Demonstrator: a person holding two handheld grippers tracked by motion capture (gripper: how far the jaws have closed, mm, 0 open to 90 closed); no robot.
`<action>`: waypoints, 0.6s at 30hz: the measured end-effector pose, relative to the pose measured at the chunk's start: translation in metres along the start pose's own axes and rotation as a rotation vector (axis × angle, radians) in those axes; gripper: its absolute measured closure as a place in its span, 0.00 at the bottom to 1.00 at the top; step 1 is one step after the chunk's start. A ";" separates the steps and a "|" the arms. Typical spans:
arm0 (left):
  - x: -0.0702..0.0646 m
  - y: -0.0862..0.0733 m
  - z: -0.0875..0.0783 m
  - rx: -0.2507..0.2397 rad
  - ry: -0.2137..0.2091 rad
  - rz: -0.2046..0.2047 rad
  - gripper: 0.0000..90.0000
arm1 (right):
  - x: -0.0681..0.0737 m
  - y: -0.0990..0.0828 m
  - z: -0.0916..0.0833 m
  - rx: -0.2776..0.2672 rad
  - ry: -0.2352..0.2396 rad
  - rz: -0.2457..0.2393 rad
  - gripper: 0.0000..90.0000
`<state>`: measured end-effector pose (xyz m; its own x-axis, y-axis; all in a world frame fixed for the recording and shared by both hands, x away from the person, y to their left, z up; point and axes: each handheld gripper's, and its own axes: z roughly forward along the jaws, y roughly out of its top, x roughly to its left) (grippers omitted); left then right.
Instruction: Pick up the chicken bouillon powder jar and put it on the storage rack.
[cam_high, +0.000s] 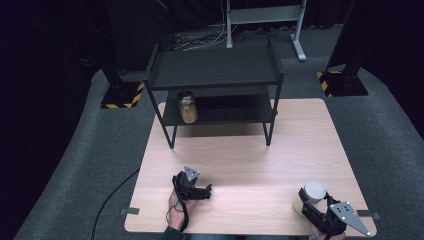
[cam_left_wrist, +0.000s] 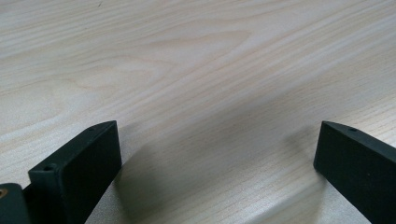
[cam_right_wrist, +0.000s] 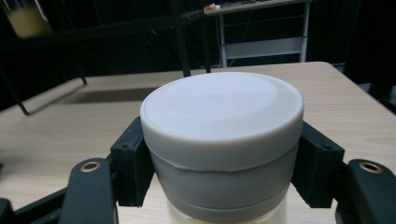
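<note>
The jar with the white lid (cam_right_wrist: 222, 121) stood on the wooden table (cam_high: 250, 160), far in front of the black shelf rack (cam_high: 215, 85) and off toward its right, close to the table's near edge. The right gripper (cam_high: 315, 207) had its two jaws pressed against the sides of this jar, just under the lid, so it was pinching the jar. I judged that the jar was stiff and rather smooth (the lid looked like plain plastic), so it could slip if the grip was weak; the band below the lid rim seemed a good place to hold, because the rim would stop it from sliding down. What it holds could not be seen well, only something pale at the bottom, so its weight was uncertain. The left gripper (cam_high: 197, 191) lay low over the table, in front of the rack's left leg, with its jaws spread wide and nothing between them. A second jar (cam_high: 187, 106) with yellowish content stood on the rack's lower shelf, at the left end. Right of it that shelf was free, and the top shelf too. The bare table between the jar and the rack gave open room, but the near edge was very close to the held jar.
</note>
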<state>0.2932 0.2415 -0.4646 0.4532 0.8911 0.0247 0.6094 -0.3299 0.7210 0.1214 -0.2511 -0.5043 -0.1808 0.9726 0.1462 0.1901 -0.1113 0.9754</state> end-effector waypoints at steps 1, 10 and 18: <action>0.000 0.000 0.000 0.000 0.000 0.001 0.00 | 0.002 0.001 0.001 0.004 -0.007 -0.014 0.36; -0.001 0.000 0.000 -0.002 0.002 0.003 0.00 | 0.005 0.008 -0.001 0.001 -0.014 -0.021 0.36; -0.001 -0.001 0.000 -0.005 0.001 0.006 0.00 | 0.009 0.029 -0.003 0.005 -0.024 -0.018 0.36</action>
<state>0.2921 0.2409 -0.4652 0.4564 0.8893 0.0294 0.6034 -0.3336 0.7243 0.1226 -0.2464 -0.4747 -0.1614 0.9790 0.1244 0.1915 -0.0926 0.9771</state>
